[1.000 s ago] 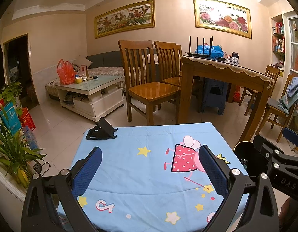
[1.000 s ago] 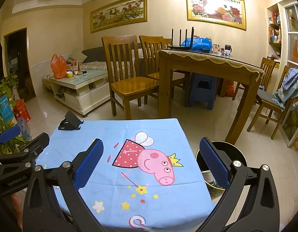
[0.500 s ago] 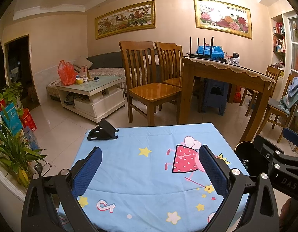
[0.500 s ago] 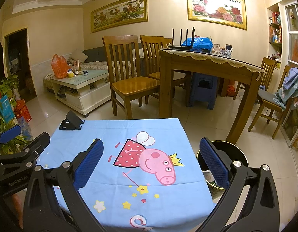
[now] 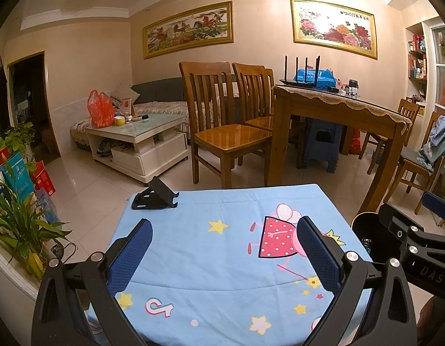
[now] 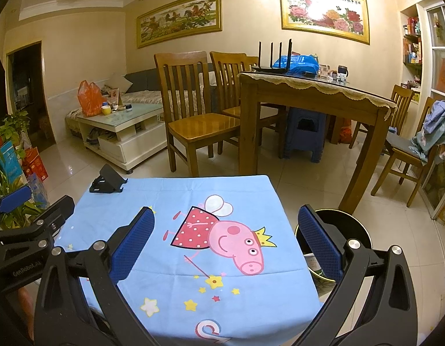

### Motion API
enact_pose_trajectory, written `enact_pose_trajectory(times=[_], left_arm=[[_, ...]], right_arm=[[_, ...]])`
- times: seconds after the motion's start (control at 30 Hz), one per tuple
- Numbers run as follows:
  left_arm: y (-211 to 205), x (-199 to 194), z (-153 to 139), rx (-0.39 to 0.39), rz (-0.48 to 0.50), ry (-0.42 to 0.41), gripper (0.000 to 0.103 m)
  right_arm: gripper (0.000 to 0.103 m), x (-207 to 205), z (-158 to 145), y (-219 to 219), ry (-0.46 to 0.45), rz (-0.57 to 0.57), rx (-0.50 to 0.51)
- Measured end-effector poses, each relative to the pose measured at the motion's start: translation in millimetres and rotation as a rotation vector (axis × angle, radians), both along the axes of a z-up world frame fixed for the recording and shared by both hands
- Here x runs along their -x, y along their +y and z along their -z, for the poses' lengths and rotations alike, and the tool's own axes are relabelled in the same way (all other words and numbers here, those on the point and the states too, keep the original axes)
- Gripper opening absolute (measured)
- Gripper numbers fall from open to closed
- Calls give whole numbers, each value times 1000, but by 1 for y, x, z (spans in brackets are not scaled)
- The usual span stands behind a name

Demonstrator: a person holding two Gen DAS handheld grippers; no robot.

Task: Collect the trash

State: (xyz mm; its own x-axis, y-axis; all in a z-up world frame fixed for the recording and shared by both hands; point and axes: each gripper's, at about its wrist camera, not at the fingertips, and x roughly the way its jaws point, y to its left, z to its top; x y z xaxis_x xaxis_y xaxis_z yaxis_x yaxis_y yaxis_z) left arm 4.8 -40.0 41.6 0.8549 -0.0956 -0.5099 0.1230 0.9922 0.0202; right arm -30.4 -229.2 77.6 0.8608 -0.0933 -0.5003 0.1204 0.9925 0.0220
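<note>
A small table with a blue cartoon cloth (image 5: 222, 248) (image 6: 176, 201) lies in front of me. No loose trash shows on it. A black round bin (image 6: 346, 225) stands on the floor at the table's right side, with some items inside; its rim also shows in the left wrist view (image 5: 362, 225). My left gripper (image 5: 222, 253) is open and empty above the cloth's near half. My right gripper (image 6: 225, 239) is open and empty above the cloth's right part, its right finger over the bin. Each gripper shows at the edge of the other's view.
A black phone stand (image 5: 154, 194) (image 6: 108, 183) sits at the cloth's far left corner. Wooden chairs (image 5: 222, 121) and a dining table (image 5: 338, 109) stand beyond. A white coffee table (image 5: 136, 135) is at the left. Potted plants (image 5: 20, 225) stand left of the small table.
Both views have shifted slightly; the cloth and phone stand sit a little lower and to the right in frame. Both grippers stay open and empty.
</note>
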Motion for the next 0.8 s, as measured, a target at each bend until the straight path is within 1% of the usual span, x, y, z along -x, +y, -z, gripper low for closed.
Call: enact_pose_trajectory(times=[0.43, 0.57, 0.7, 0.8], left_arm=[[5, 0, -4, 1, -10, 0, 97], [7, -4, -1, 17, 5, 41, 97], [6, -3, 1, -4, -11, 39, 97], [7, -3, 1, 12, 7, 52, 97]], right_arm=[[98, 0, 2, 6, 0, -5, 0], [98, 0, 2, 6, 1, -5, 1], [98, 0, 1, 7, 0, -4, 1], [98, 0, 2, 7, 2, -3, 0]])
